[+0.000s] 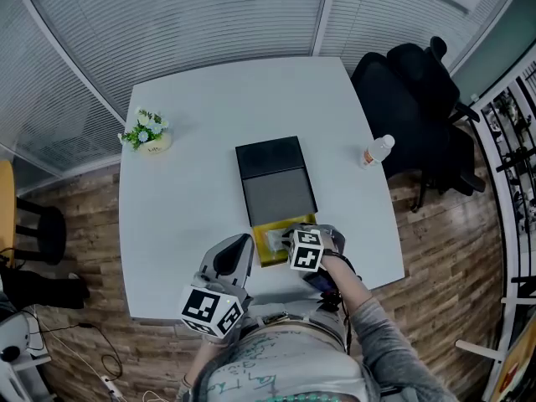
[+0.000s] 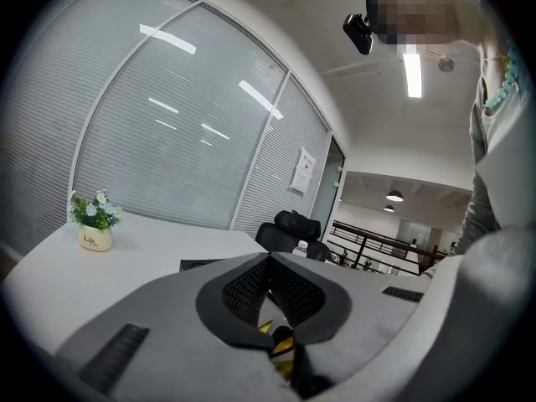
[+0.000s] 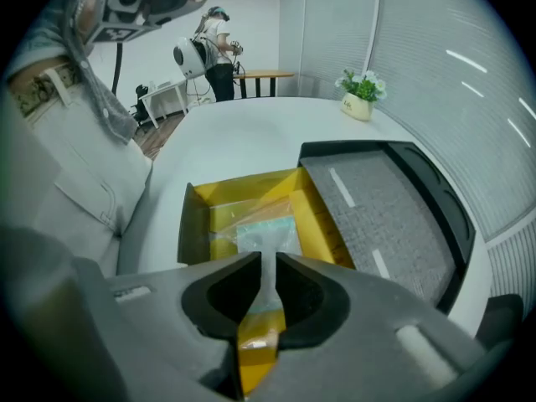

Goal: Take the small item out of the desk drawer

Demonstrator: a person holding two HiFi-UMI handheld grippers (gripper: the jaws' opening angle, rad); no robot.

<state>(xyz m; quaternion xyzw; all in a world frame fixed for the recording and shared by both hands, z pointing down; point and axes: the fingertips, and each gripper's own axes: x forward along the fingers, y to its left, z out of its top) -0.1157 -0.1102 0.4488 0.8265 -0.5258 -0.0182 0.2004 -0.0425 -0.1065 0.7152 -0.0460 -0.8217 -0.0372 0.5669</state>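
the right claw (image 3: 268,262) points down at the open yellow drawer (image 3: 314,216), jaws a little apart. the small clear packet (image 3: 266,233) lies flat in the drawer under it. the left claw (image 2: 270,260) is closed, holding nothing.

Flower pot (image 2: 95,239) bears the word "Life"

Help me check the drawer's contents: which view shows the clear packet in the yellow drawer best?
The right gripper view: the clear packet lies in plain sight inside the open yellow drawer. The head view shows only a pale patch of it; the left gripper view doesn't show it.
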